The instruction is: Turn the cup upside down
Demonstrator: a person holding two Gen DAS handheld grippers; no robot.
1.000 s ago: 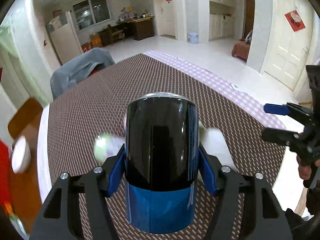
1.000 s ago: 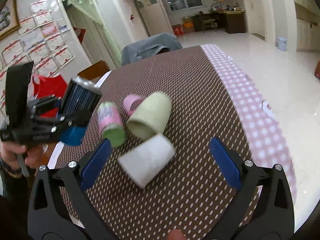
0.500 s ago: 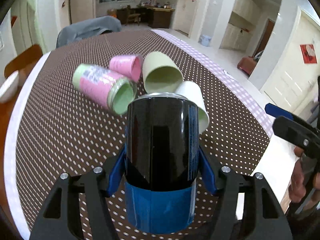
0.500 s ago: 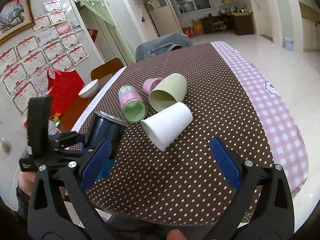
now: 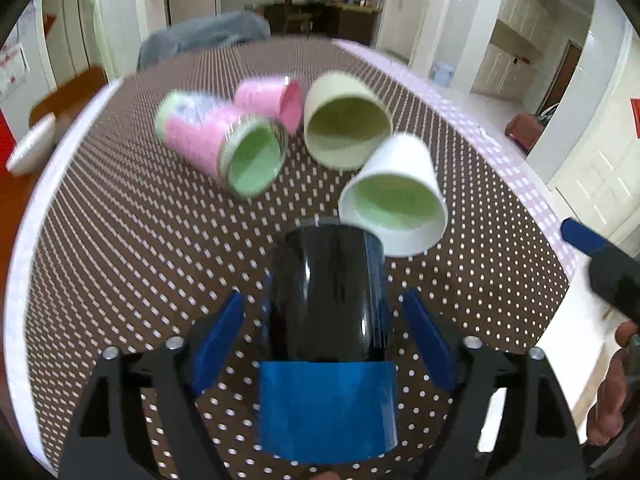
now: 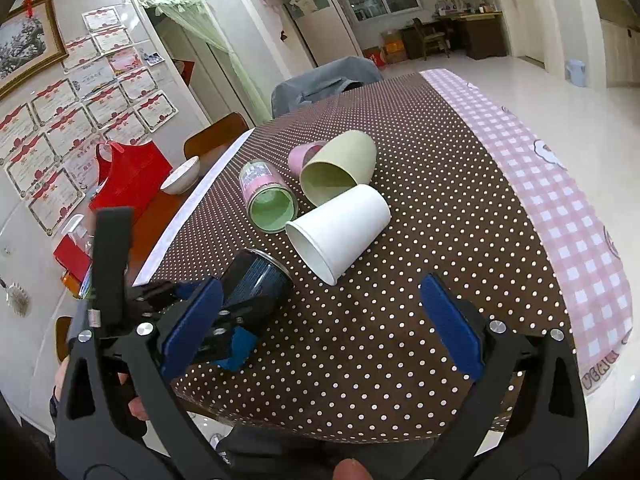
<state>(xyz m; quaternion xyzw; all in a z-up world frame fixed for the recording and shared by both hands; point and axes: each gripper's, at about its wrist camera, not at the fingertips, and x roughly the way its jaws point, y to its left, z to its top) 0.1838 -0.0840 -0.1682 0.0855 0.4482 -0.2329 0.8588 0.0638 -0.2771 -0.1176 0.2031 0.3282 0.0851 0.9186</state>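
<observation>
A dark blue and black cup (image 5: 328, 300) stands on the dotted brown tablecloth (image 5: 120, 248) between the fingers of my left gripper (image 5: 324, 336). The blue pads (image 5: 218, 340) stand apart from the cup's sides, so the gripper is open. In the right wrist view the cup (image 6: 256, 284) sits at the table's near left with its metal rim end up and tilted. My right gripper (image 6: 320, 328) is open and empty above the table's near edge.
Several cups lie on their sides behind the dark one: a white paper cup (image 6: 340, 232), a pale green cup (image 6: 340, 168), a pink-labelled cup (image 6: 268, 196) and a small pink cup (image 6: 300, 156). A white bowl (image 6: 182, 176) sits off to the left.
My left gripper has come down to the table with the dark cup and its pads have opened off the cup's sides. The right gripper has stayed open and lifted slightly.
</observation>
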